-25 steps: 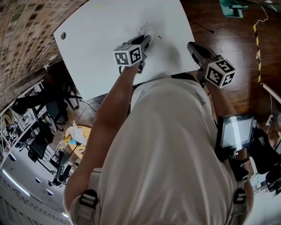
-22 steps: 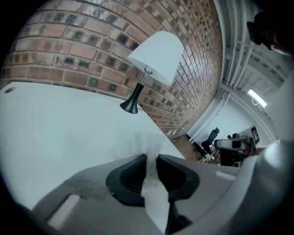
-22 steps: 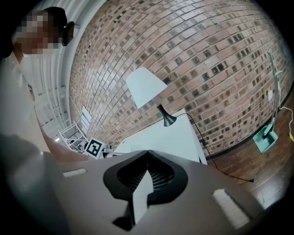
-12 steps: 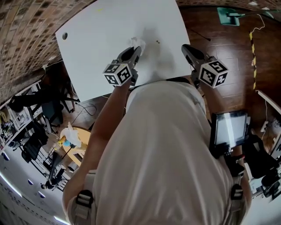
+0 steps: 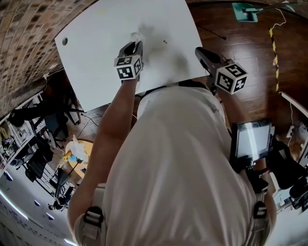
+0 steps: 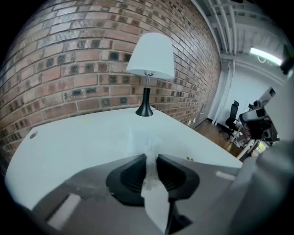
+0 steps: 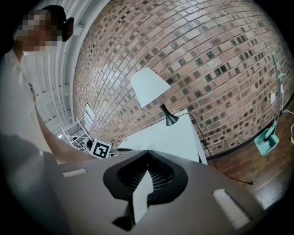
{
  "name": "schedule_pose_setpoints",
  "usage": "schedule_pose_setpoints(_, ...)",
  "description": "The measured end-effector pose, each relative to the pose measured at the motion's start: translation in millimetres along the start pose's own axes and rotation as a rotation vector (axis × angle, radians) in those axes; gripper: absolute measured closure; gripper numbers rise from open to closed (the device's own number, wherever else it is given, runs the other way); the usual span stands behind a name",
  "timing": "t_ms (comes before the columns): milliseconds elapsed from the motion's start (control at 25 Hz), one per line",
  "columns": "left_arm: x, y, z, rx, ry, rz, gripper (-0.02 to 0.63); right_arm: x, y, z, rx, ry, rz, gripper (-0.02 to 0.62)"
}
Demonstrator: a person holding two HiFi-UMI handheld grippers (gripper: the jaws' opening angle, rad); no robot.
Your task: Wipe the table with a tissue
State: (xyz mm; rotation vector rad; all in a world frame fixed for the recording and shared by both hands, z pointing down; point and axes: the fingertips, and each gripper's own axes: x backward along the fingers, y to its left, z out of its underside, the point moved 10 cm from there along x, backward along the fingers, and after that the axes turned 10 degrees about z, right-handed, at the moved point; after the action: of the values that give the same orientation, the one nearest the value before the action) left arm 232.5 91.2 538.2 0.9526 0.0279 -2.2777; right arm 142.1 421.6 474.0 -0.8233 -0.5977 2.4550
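Note:
A crumpled white tissue [image 5: 136, 36] rests on the white table [image 5: 101, 57], and my left gripper [image 5: 135, 44] is shut on it. In the left gripper view the tissue [image 6: 151, 149] is pinched between the two black pads and sticks out past the tips of the left gripper [image 6: 150, 158]. A small yellowish crumb [image 5: 165, 42] lies just right of the tissue; the crumb [image 6: 189, 159] also shows from the left gripper. My right gripper [image 5: 201, 51] hovers at the table's near right edge. The right gripper [image 7: 148, 152] has its jaws together with nothing between them.
A black lamp with a white shade [image 6: 149, 69] stands at the table's far side by the brick wall [image 6: 69, 55]. A cable hole [image 5: 64, 41] sits at the table's left corner. A green floor tool [image 5: 245, 10] lies on the wooden floor, and a tablet [image 5: 252, 139] hangs at the person's right hip.
My left gripper has slid farther onto the table, away from the person, dragging the tissue with it, and its wrist has rolled. The right gripper has stayed where it was.

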Motion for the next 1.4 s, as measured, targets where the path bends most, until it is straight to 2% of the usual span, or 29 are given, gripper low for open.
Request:
schedule_pose_setpoints(240,-33,-16,-1,-0.143,0.139,0.014,0.526,18,-10,3,-0.018,-0.013,0.027,0.591)
schedule_pose_setpoints(440,-49,-20,7,-0.163,0.184,0.048,0.529,25,-13,7,-0.035,-0.013,0.074,0.591)
schedule_pose_setpoints(600,-44,-26,-7,-0.234,0.19,0.056,0.529,15,-15,2,-0.042,-0.031,0.055,0.591)
schedule_pose_setpoints(960,-43,-56,-3,0.001,0.155,0.075,0.53,33,-29,0,-0.037,-0.034,0.016,0.591)
schedule_pose_setpoints(1280,-46,-41,-7,-0.019,0.157,0.104,0.529,25,-32,3,-0.057,-0.036,0.037,0.591)
schedule_pose_setpoints(1400,-55,-47,-5,-0.08,0.181,0.122,0.529,27,-33,4,-0.056,-0.031,0.039,0.591)
